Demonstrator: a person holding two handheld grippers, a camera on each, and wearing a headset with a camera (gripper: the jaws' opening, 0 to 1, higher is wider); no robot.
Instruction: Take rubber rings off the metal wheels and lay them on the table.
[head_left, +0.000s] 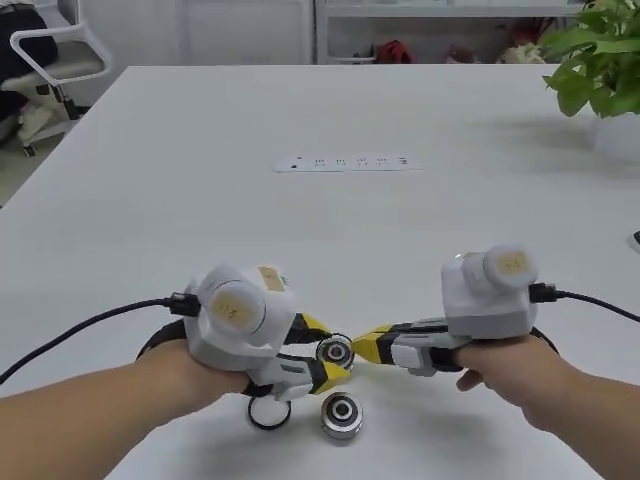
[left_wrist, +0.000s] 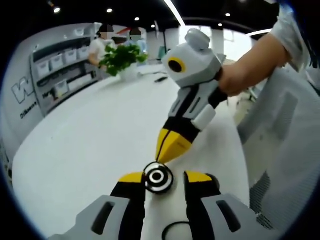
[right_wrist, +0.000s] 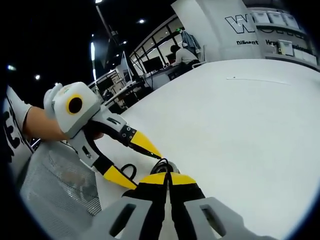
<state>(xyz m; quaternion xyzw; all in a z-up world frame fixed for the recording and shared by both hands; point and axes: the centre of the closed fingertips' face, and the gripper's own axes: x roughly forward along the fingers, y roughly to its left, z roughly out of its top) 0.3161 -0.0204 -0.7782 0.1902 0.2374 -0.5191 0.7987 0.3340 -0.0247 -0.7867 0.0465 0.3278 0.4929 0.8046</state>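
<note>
left gripper (left_wrist: 165, 179) grasps metal wheel (head_left: 335, 351) | right gripper (right_wrist: 168, 177) clenched (tips touching that wheel's rim)

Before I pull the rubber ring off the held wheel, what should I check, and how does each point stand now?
1. Left gripper clamps the held wheel: ok.
2. Right gripper shut at the wheel's rim: ok.
3. Rubber really caught between its jaws: cannot tell.
4. Loose ring lies on the table: ok.
5. Second wheel stands apart from both grippers: ok.
</note>
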